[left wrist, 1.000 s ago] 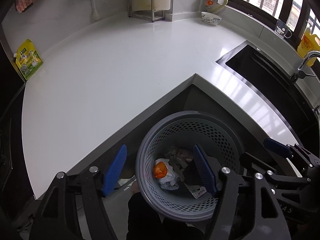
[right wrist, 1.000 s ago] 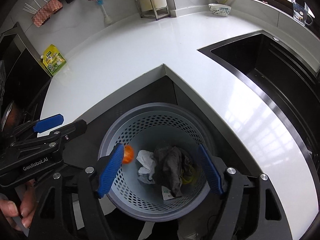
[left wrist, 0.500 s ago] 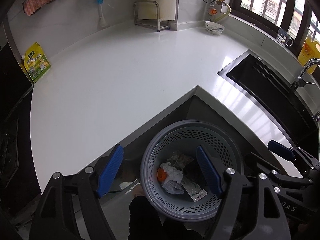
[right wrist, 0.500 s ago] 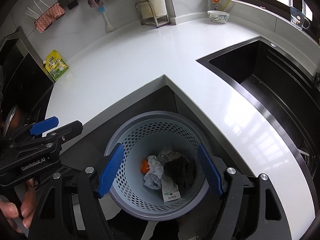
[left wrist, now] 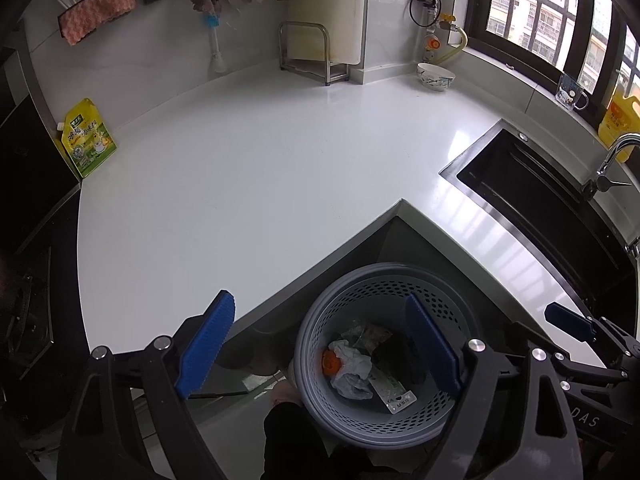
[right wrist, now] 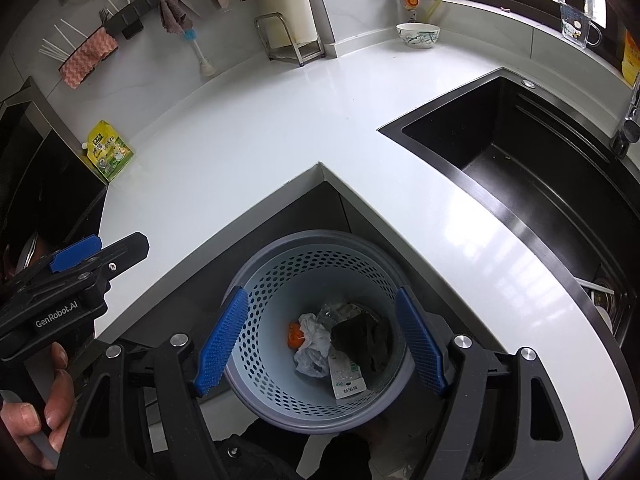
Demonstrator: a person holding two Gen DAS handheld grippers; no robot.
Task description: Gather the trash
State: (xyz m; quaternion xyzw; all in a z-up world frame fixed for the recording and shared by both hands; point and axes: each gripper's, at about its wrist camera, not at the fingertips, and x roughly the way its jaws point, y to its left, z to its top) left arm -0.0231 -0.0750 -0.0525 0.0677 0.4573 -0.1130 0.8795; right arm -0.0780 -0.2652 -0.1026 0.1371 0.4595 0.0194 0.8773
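A grey perforated waste basket (left wrist: 384, 280) (right wrist: 320, 240) stands on the floor in the counter's inner corner. At its bottom lie an orange scrap (left wrist: 330, 362) (right wrist: 295, 336), a crumpled white tissue (left wrist: 352, 368) (right wrist: 314, 340), a dark wrapper (left wrist: 394, 354) (right wrist: 360, 340) and a white packet (left wrist: 396, 394) (right wrist: 346, 378). My left gripper (left wrist: 320, 344) hangs high above the basket, its jaws opening with nothing between them. My right gripper (right wrist: 320, 340) hovers over the basket too, open and holding nothing.
A white L-shaped countertop (left wrist: 260, 168) wraps around the basket. A black sink (right wrist: 520, 152) with a faucet (left wrist: 612, 160) lies to the right. A yellow-green pouch (left wrist: 86, 144), a bowl (left wrist: 436, 76) and a metal rack (left wrist: 308, 52) stand at the back. A hand (right wrist: 40, 400) holds the left gripper's handle.
Both grippers have risen away from the basket, which now looks smaller. The left jaws have spread wider. The dark wrapper has dropped to the basket's bottom.
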